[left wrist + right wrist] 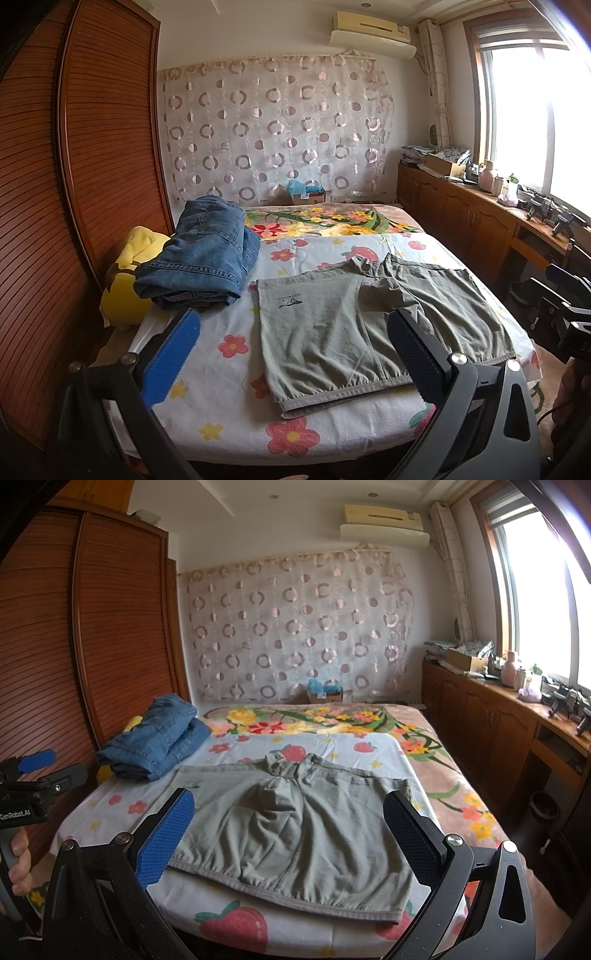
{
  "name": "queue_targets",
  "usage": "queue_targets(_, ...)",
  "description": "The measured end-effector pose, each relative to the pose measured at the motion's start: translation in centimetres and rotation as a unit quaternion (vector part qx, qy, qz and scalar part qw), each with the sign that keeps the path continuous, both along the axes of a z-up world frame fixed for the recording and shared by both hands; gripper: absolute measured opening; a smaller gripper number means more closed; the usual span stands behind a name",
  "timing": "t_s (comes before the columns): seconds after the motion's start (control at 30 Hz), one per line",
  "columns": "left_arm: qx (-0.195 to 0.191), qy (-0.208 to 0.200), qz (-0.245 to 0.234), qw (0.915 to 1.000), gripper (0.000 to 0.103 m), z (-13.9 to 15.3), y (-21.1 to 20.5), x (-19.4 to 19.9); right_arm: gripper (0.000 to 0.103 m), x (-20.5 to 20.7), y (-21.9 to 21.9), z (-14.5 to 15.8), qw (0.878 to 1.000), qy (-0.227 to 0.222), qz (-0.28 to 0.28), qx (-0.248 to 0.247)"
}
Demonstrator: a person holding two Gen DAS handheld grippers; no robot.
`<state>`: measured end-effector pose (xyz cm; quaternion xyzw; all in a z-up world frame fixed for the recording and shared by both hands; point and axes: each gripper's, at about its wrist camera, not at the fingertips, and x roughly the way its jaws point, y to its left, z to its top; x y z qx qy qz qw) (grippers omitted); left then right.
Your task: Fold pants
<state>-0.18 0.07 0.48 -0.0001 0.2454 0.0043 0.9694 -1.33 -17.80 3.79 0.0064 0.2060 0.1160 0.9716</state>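
On the flowered bedsheet (229, 369) grey-green pants (295, 823) are spread flat beside folded jeans (207, 254); left gripper (293, 332) and right gripper (288, 812) are held wide apart, nothing grasped.

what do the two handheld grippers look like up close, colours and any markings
Both grippers, left and right, have black matte angular frames with round silver bolts. One finger carries a bright blue textured pad, the other a dark dotted pad. The left unit, seen from the right wrist view, reads GenRobot.AI in white.
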Motion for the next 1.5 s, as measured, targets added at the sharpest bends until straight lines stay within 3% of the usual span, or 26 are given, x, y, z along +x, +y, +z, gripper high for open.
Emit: queue_targets(1.5, 0.000, -0.002, 0.001, 1.0000, 0.102, 0.43, 0.18, -0.21, 0.103, -0.15, 0.09, 0.19, 1.000, 0.000, 0.000, -0.001)
